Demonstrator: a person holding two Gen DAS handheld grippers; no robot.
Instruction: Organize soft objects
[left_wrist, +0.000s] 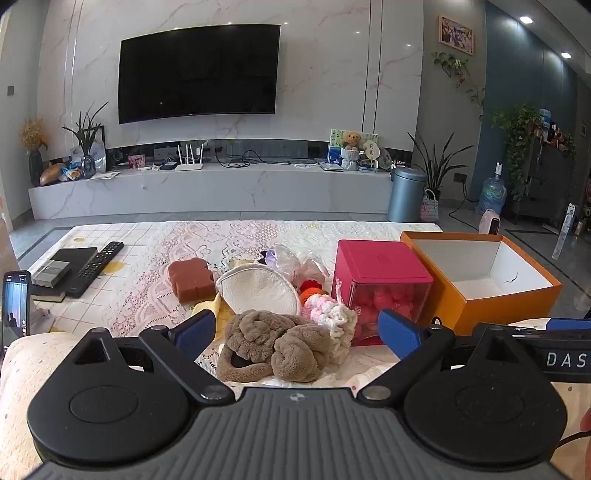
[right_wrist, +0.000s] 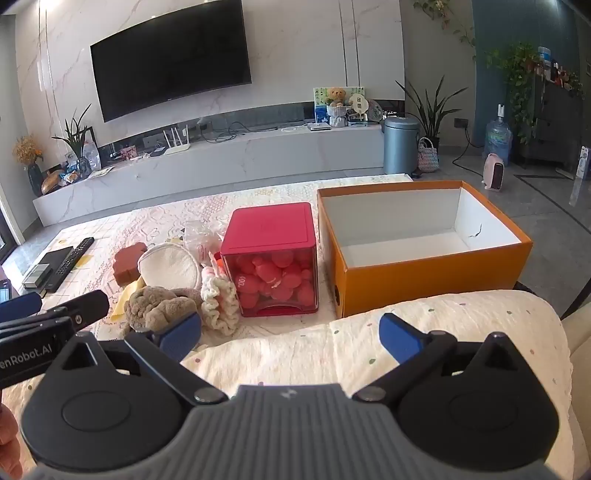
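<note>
Low in the left wrist view, the left gripper (left_wrist: 295, 328) with blue fingers (left_wrist: 194, 332) spread wide apart, nothing clamped, brown plush bundle (left_wrist: 273, 347) lying just beyond the gap at lower centre. Low in the right wrist view, the right gripper (right_wrist: 291, 332) likewise spread wide, holding nothing, over a cream dotted cushion (right_wrist: 424, 325) filling the lower right of the frame. Just past the bundle, toward frame centre, a pink-and-cream crocheted scrunchie (left_wrist: 330, 314) touching both the bundle and a pink-lidded clear cube (left_wrist: 380, 288) filled with red balls. Behind the bundle, a round cream cloth pad (left_wrist: 258, 288), tilted, with a yellow cloth (left_wrist: 210, 306) poking out at its lower left. Left of the pad, a brown sponge block (left_wrist: 192, 278) on the lace-covered bench (left_wrist: 147, 295). Behind the pad, crumpled clear plastic wrap (left_wrist: 295, 258). Right of the cube, just beside it, an open orange box (right_wrist: 424, 273) with white interior, seen at right centre in both views. Farther back at frame left, a black remote (left_wrist: 98, 267) beside a dark book. Far off, upper centre, a wall-mounted television (left_wrist: 199, 72).
</note>
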